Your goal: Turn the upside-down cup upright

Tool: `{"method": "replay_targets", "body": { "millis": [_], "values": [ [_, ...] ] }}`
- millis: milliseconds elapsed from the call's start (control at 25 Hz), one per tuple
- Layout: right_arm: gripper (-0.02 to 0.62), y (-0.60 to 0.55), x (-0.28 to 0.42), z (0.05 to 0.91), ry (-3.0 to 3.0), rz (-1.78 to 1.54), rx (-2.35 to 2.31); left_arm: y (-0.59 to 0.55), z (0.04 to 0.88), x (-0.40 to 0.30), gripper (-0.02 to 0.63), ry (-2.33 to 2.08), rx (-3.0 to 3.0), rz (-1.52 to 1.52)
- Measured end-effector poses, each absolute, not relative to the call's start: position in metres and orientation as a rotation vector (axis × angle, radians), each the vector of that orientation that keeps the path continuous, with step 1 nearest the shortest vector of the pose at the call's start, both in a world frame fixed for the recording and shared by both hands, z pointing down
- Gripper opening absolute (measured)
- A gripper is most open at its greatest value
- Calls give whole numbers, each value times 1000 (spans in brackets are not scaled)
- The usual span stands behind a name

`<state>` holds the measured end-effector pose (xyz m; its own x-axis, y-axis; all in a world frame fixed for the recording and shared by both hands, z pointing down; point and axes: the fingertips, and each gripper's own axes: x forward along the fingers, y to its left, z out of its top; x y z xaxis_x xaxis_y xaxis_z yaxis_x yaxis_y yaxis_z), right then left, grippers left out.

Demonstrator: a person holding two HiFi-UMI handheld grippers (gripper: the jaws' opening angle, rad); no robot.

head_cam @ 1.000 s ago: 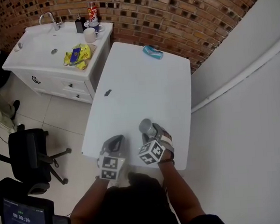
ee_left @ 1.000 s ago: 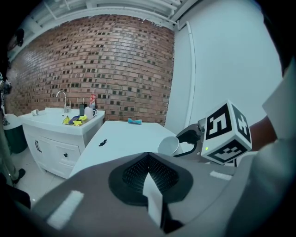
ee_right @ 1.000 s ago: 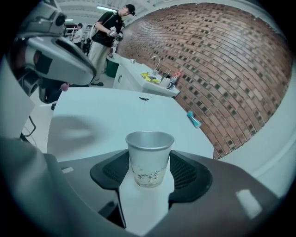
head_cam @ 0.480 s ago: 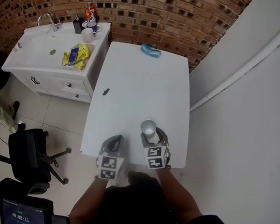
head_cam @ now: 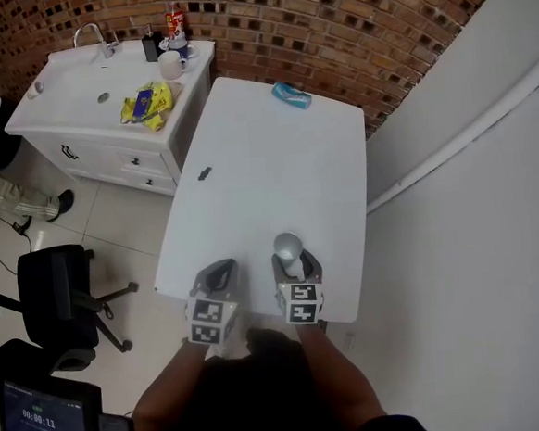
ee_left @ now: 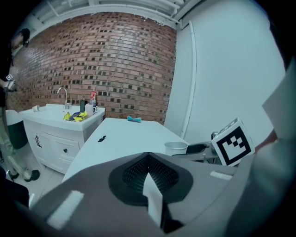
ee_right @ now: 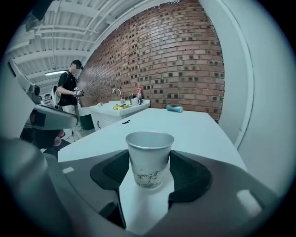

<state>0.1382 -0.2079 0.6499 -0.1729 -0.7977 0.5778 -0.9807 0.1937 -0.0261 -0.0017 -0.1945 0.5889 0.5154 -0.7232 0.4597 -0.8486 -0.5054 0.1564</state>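
Observation:
A pale paper cup [ee_right: 149, 159] with a faint leaf print stands upright, mouth up, between the dark pads of my right gripper [ee_right: 148, 178], which is shut on its sides. In the head view the cup [head_cam: 287, 247] is near the front edge of the white table [head_cam: 265, 164], at the tip of the right gripper [head_cam: 290, 258]. Whether its base rests on the table I cannot tell. My left gripper [head_cam: 220, 271] hovers just left of it at the table's front edge, jaws together and holding nothing. From the left gripper view the cup [ee_left: 175, 147] shows to the right.
A blue object [head_cam: 293, 95] lies at the table's far end and a small dark object [head_cam: 205, 174] near its left edge. A white sink cabinet [head_cam: 102, 93] stands to the left, an office chair [head_cam: 58, 301] on the floor. A person [ee_right: 69, 99] stands far left. A white wall runs along the right.
The right gripper has rolled with the cup in it, bringing the cup from tilted to upright with its mouth up. The left gripper has stayed in place.

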Motion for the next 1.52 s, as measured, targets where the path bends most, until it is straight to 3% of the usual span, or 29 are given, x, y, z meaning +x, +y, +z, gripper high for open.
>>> {"method": "replay_targets", "body": {
  "millis": [1000, 1160, 1280, 1400, 1520],
  "values": [
    [295, -190, 139, 668, -1951, 514, 1668, -191, 593, 6, -3, -1272, 2398, 475],
    [366, -187, 140, 666, -1964, 517, 1671, -191, 593, 9, -3, -1262, 2410, 479],
    [379, -185, 139, 662, -1978, 532, 1675, -190, 594, 9, -3, -1258, 2414, 486],
    [377, -181, 139, 657, -1988, 547, 1680, -189, 593, 9, -3, -1255, 2416, 486],
    [336, -174, 136, 651, -1995, 543, 1669, -189, 592, 8, -3, -1259, 2419, 480]
  ]
}}
